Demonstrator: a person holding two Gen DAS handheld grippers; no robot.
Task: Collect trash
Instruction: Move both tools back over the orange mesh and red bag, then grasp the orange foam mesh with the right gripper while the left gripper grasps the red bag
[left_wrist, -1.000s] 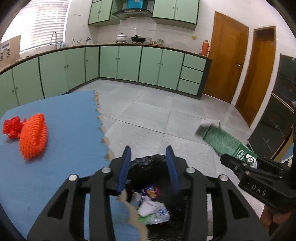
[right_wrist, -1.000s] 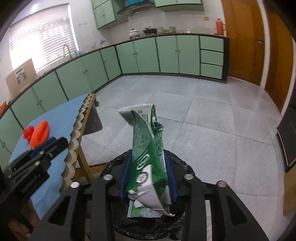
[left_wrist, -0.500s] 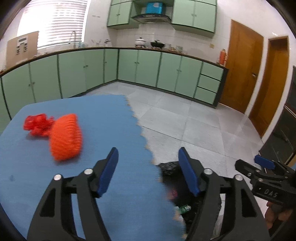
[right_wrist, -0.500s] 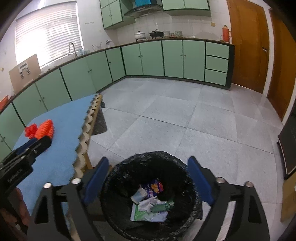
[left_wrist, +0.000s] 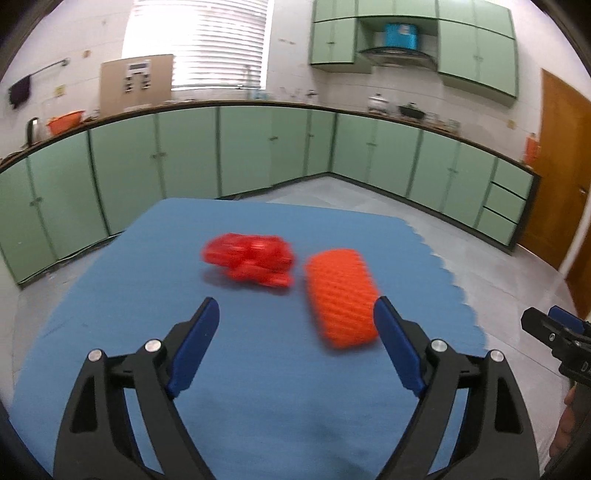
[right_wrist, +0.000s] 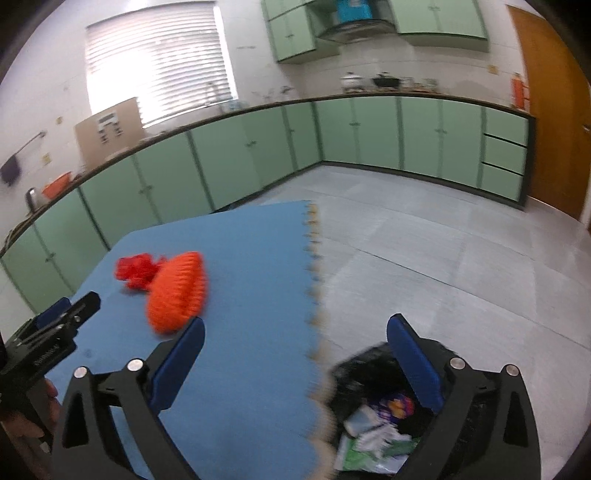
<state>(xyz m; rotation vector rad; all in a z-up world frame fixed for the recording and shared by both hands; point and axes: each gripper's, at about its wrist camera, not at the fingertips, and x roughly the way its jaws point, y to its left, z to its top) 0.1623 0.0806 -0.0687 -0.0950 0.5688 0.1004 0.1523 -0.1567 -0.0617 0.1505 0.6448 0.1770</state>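
Note:
An orange ribbed foam net (left_wrist: 340, 297) and a crumpled red net (left_wrist: 251, 258) lie side by side on the blue mat (left_wrist: 258, 387). My left gripper (left_wrist: 297, 325) is open and empty, a little short of them above the mat. My right gripper (right_wrist: 295, 350) is open and empty, over the mat's right edge. The nets show to its left: the orange net (right_wrist: 177, 291) and the red net (right_wrist: 136, 271). The black-lined trash bin (right_wrist: 373, 417) stands on the floor below the right gripper and holds several wrappers and a green carton.
The mat's scalloped right edge (right_wrist: 314, 295) drops to the grey tiled floor (right_wrist: 443, 266). Green cabinets (left_wrist: 258, 151) line the walls behind. A wooden door (right_wrist: 554, 110) is at far right.
The right gripper opened and dropped the green carton into the bin, then swung left toward the mat. The left gripper opened wider and swung from the bin to face the nets.

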